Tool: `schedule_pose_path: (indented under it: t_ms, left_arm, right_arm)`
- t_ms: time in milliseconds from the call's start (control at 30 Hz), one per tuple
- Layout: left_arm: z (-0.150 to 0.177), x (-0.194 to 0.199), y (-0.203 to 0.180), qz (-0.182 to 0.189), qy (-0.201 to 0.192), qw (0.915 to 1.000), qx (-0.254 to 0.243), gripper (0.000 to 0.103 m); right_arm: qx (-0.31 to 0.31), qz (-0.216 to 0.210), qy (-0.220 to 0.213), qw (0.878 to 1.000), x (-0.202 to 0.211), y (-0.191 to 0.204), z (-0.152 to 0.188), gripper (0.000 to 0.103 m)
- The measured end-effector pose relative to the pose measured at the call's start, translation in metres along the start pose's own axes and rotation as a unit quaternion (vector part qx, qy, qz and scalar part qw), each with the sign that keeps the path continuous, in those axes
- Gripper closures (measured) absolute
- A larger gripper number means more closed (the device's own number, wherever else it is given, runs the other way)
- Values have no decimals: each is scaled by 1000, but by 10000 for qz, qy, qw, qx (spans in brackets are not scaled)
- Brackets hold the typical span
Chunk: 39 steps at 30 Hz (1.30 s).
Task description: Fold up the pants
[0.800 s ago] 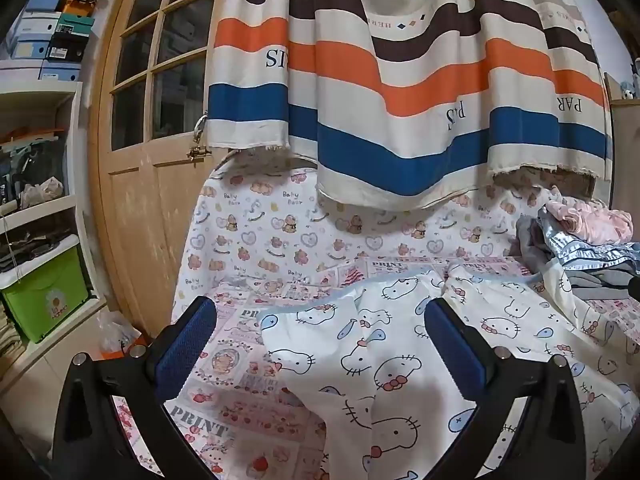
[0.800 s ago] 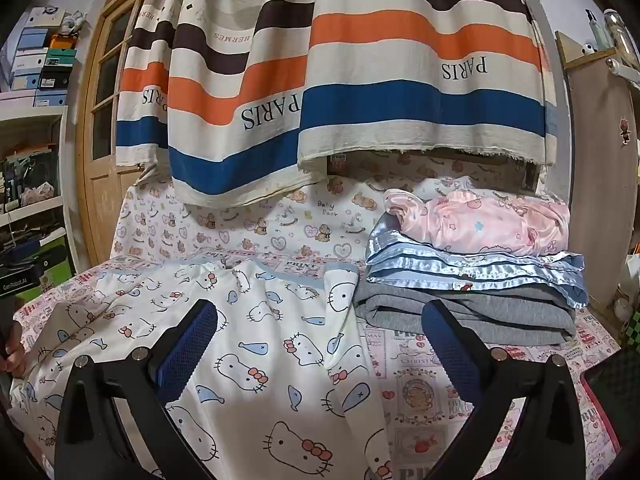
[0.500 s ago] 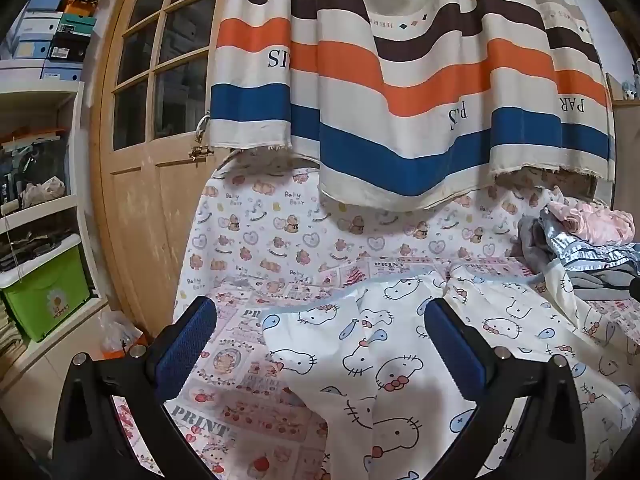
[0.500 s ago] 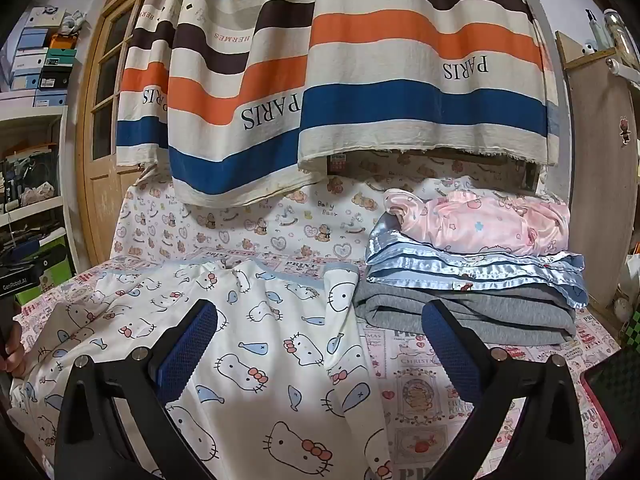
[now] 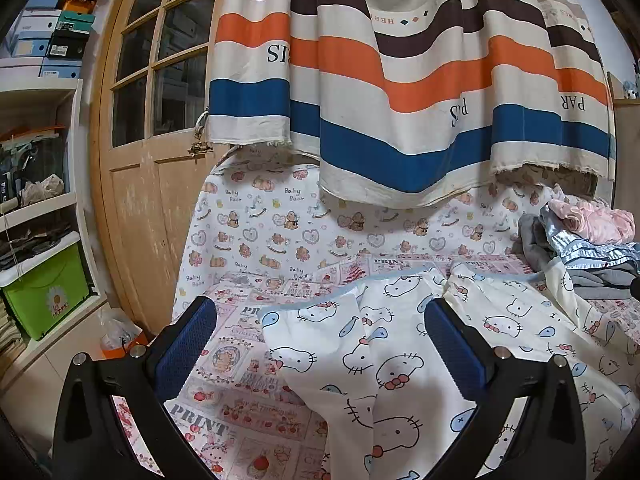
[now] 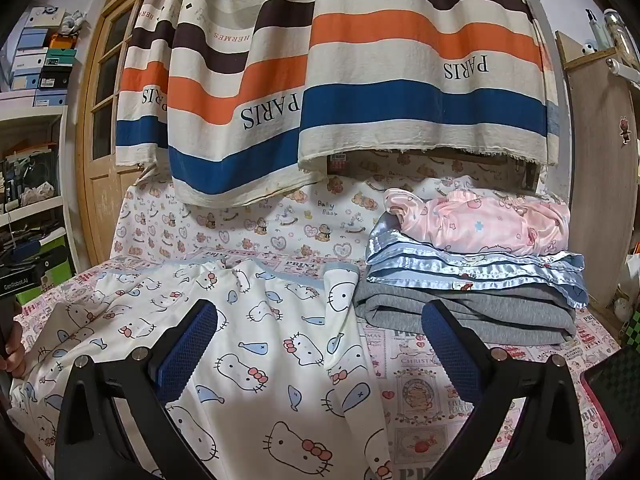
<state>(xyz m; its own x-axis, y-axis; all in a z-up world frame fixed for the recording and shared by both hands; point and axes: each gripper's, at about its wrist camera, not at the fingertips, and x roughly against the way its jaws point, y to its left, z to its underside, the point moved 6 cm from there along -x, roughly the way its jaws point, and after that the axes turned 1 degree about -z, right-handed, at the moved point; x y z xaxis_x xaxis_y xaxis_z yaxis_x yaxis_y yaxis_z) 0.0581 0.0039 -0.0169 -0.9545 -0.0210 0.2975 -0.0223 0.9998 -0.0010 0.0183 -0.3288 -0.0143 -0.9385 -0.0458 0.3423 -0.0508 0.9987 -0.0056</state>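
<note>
Though unseen leftward, pink garment atop stack.

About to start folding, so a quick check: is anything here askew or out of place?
The Hello Kitty pants lie rumpled rather than flat, and their right edge rides up against the grey garment at the bottom of the folded stack. Both claws, left and right, are open and hold nothing.

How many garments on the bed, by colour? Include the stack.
White cat-print pants, spread flat: 1
Pink satin piece, top of stack: 1
Light blue satin piece, folded, middle: 1
Grey piece, folded, bottom: 1
Total: 4
</note>
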Motion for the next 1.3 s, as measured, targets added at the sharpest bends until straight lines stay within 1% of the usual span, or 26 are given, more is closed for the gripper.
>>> schedule_pose_path:
  t_ms: [267, 433, 1300]
  left_arm:
    - [6, -5, -2, 7, 92, 10000, 3, 0]
    - [5, -3, -1, -21, 4, 10000, 18, 0]
    - [2, -1, 1, -6, 15, 10000, 17, 0]
  right_arm:
    - [0, 0, 1, 10000, 0, 0, 0, 1]
    - [-1, 1, 3, 10000, 0, 0, 1, 1]
    - [-1, 1, 8, 10000, 1, 0, 3, 1]
